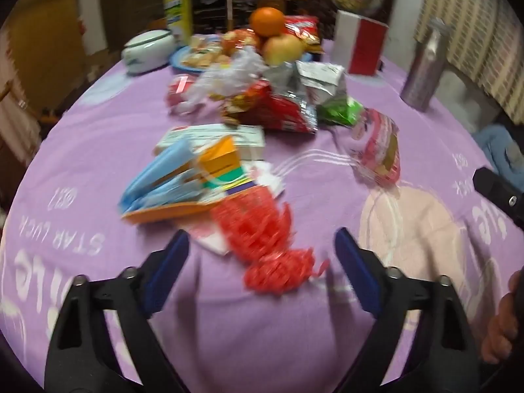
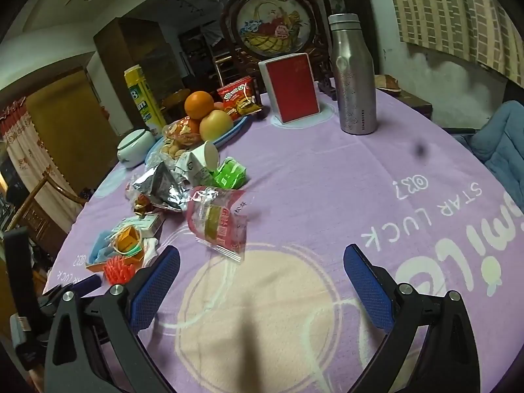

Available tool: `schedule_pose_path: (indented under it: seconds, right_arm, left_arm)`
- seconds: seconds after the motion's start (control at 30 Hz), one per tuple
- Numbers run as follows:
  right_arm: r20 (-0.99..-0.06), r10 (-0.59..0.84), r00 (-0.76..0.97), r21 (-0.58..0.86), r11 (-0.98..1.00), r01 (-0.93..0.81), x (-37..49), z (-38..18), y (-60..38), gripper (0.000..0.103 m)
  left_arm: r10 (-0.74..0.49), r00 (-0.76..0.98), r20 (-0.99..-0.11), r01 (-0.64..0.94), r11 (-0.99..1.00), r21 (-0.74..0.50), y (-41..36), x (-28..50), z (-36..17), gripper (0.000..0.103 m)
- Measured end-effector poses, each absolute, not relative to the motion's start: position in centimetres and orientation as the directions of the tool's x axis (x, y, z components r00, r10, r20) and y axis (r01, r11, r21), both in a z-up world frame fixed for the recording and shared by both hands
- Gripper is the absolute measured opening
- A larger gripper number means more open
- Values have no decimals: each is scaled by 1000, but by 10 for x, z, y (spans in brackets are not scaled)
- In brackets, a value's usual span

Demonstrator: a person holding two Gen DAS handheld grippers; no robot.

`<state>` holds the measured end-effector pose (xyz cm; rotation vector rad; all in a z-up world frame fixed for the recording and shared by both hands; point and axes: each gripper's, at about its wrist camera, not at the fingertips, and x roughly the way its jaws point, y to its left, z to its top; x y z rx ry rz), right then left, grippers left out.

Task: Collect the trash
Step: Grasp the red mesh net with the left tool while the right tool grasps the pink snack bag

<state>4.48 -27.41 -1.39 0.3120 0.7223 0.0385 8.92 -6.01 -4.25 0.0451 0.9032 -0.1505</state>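
Trash lies scattered on a purple tablecloth (image 1: 98,150). A red foam net (image 1: 262,229) lies just ahead of my open, empty left gripper (image 1: 262,245); it also shows in the right wrist view (image 2: 119,270). Behind it lie blue face masks (image 1: 157,177), an orange carton (image 1: 219,159) and a white box (image 1: 213,137). Further back are red and silver snack bags (image 1: 278,108), a green wrapper (image 1: 340,111) and a pink clear wrapper (image 1: 380,147). My right gripper (image 2: 262,262) is open and empty, with the pink wrapper (image 2: 217,222) just ahead to its left.
A fruit plate with an orange (image 2: 198,104) and apple stands at the back. A steel bottle (image 2: 353,75), a red-and-white box (image 2: 291,88), a yellow can (image 2: 142,101) and a white lidded bowl (image 2: 134,145) stand upright. Chairs ring the table.
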Motion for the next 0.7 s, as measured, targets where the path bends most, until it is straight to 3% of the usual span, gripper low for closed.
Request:
schedule_pose_path:
  seconds: [0.07,0.13,0.2,0.23,0.53,0.7]
  right_arm:
    - [-651,133,747,278,958,72,47,-16,-272,98]
    - [-660,130,740,264,962,66,50,-17,-269,98]
    - [-669,130,732,250,966,57,52,-19,-266,98]
    - [-670,129,731,245,968,54,53,-19,-265,98]
    - [-692,209,691,273,962,-17,60,-29,-257,98]
    - [-742,226,631,217,972,-92,89,-26,-239,98]
  left_arm:
    - [-124,606,-786,165,986,-29,-61,93,-48,70]
    - [-149,593,-792,179,982,-51,-62,96,-54,45]
    - [-185,590,-786,189,978,-88,-54,96,-51,40]
    - [-191,608,-771,185,978,-97,-50,92,-47,33]
    - [-265,710,-652,210,964,-163,-21,45,-4,32]
    - [-217,731,-647,189,975,-113,-3,30,-1,32]
